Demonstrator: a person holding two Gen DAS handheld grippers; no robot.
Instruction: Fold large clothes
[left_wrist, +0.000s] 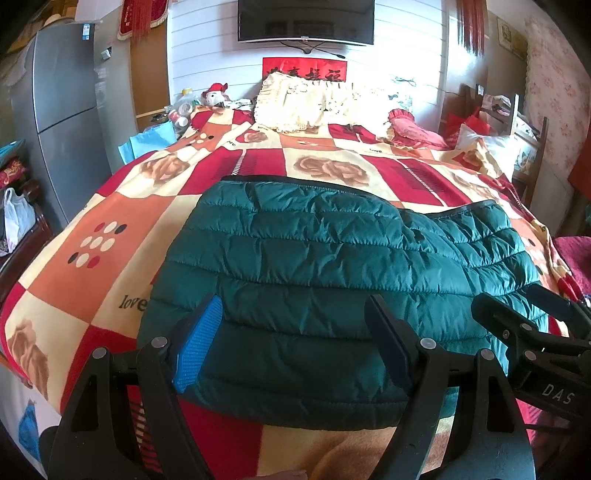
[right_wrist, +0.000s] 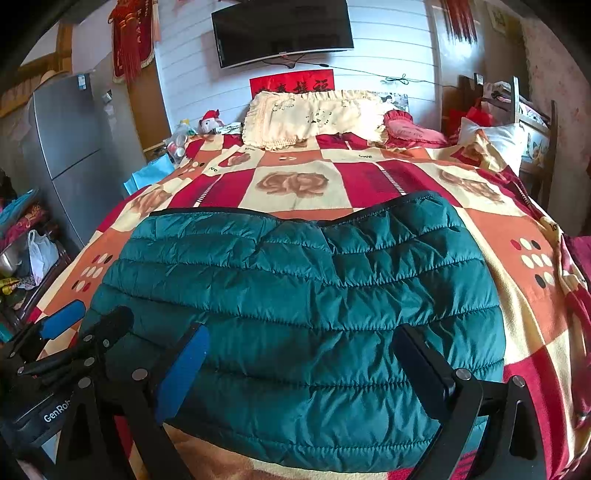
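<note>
Left wrist view: quilted green jacket (left_wrist: 332, 277), judged light, puffy, slippery, best pinched at near hem between spread, empty fingers of left gripper (left_wrist: 291, 350) and right gripper (right_wrist: 299, 373).

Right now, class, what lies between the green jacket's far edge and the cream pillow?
Only bare patchwork blanket lies between the green jacket and the cream pillow, as both wrist views show.

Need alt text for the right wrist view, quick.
A folded green puffer jacket lies on a red patterned bedspread; the open right gripper hovers at its near edge, the left gripper alongside.
</note>
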